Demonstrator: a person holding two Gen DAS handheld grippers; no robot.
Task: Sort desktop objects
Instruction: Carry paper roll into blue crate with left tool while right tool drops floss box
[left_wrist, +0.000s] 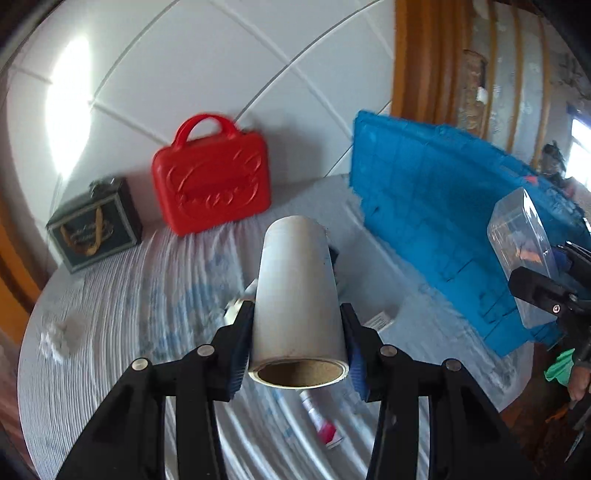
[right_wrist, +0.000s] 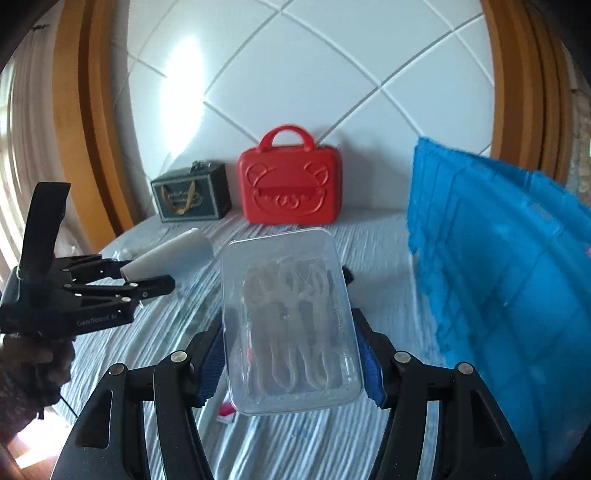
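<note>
My left gripper (left_wrist: 297, 350) has its jaws pinching a white roll of film on a brown cardboard core (left_wrist: 297, 295), blue pads pressed to both sides, the roll held lengthwise above the table (left_wrist: 110, 314), open core end facing the camera. My right gripper (right_wrist: 291, 365) has its jaws pinching a clear rectangular plastic box (right_wrist: 291, 325) by its long sides, above the table; pale clear utensils lie inside, too blurred to identify. In the right wrist view my left gripper (right_wrist: 147, 278) appears at the left, carrying the roll (right_wrist: 170, 253). Below the roll a small white tube with a red end (left_wrist: 321, 421) lies on the pale ribbed tablecloth. Along the table's far edge, against the white tiled wall (left_wrist: 221, 55), a red plastic carrying case with a moulded bear face (left_wrist: 212, 182) stands upright, a dark green box with a gold ribbon (left_wrist: 96, 225) to its left. A blue plastic crate (left_wrist: 443, 229) occupies the table's right edge.
</note>
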